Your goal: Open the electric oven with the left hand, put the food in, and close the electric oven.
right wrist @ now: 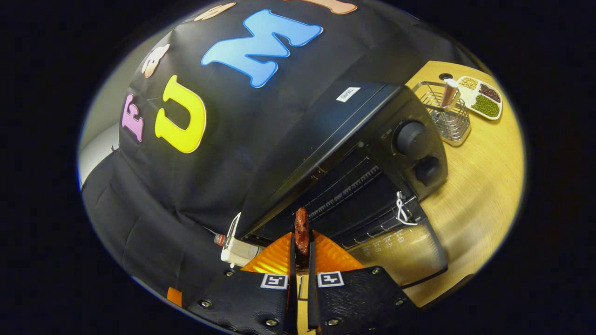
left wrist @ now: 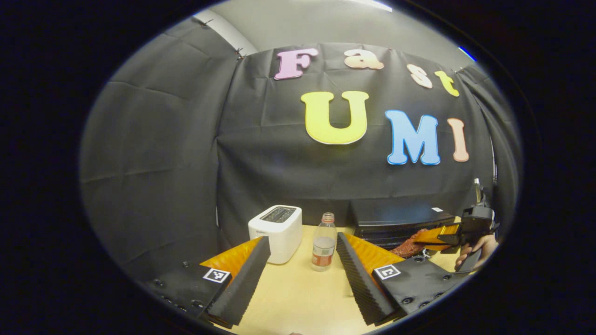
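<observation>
The black electric oven (right wrist: 354, 125) stands with its glass door (right wrist: 405, 256) folded down and its wire rack (right wrist: 354, 195) showing. My right gripper (right wrist: 301, 255) is shut on a reddish-brown piece of food (right wrist: 301, 230), held edge-on just in front of the oven's opening. In the left gripper view that same gripper (left wrist: 435, 238), held by a hand (left wrist: 479, 246), carries the food (left wrist: 409, 245) at the front of the oven (left wrist: 400, 218). My left gripper (left wrist: 302, 274) is open and holds nothing, low over the table and left of the oven.
A white toaster (left wrist: 277, 232) and a plastic bottle (left wrist: 324, 242) stand on the wooden table (left wrist: 298, 298) ahead of the left gripper. Right of the oven are a wire basket (right wrist: 442, 111) and a divided dish of beans (right wrist: 482, 95). Two knobs (right wrist: 412, 137) sit on the oven's front.
</observation>
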Demonstrator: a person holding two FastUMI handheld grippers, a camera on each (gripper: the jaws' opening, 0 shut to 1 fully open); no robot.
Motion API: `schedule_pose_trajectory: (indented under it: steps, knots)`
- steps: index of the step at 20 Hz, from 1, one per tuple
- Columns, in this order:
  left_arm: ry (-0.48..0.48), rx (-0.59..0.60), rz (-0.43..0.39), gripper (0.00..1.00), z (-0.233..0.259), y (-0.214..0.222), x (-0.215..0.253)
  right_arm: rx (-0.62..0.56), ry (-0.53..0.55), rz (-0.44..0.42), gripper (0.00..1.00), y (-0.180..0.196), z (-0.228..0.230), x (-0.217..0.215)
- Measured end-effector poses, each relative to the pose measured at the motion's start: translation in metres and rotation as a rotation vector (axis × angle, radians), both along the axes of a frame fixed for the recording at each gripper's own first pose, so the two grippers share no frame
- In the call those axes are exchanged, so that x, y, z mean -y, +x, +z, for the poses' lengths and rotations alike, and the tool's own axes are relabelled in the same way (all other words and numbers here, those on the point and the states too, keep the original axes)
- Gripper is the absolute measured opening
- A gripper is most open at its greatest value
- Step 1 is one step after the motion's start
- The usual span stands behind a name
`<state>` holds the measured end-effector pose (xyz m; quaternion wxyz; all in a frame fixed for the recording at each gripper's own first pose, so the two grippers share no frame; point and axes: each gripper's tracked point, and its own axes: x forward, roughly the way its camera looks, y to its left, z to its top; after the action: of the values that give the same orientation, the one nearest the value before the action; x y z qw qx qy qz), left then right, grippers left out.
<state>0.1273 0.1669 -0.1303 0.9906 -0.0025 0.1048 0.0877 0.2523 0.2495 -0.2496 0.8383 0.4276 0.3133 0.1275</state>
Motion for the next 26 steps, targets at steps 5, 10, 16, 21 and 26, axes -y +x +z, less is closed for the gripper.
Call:
schedule_pose_trajectory:
  steps: [5,10,16,21,26]
  knots:
    - [0.014,-0.018,-0.017,0.91,-0.006,0.005,0.000,0.036,-0.002,-0.045,0.09,0.025,-0.014,-0.004]
    - [0.013,-0.030,-0.023,0.91,-0.010,0.008,0.002,0.045,-0.110,-0.051,0.15,0.035,-0.032,0.001]
    - [0.013,-0.032,-0.031,0.91,-0.012,0.005,0.006,0.058,-0.313,-0.070,0.41,0.037,-0.043,0.029]
    - [0.000,-0.021,-0.057,0.95,-0.010,0.005,0.020,0.140,-0.394,-0.066,0.97,0.022,-0.015,0.051]
    - [-0.023,-0.018,-0.113,1.00,-0.014,0.007,0.051,0.268,-0.529,0.000,0.98,-0.026,0.026,0.066]
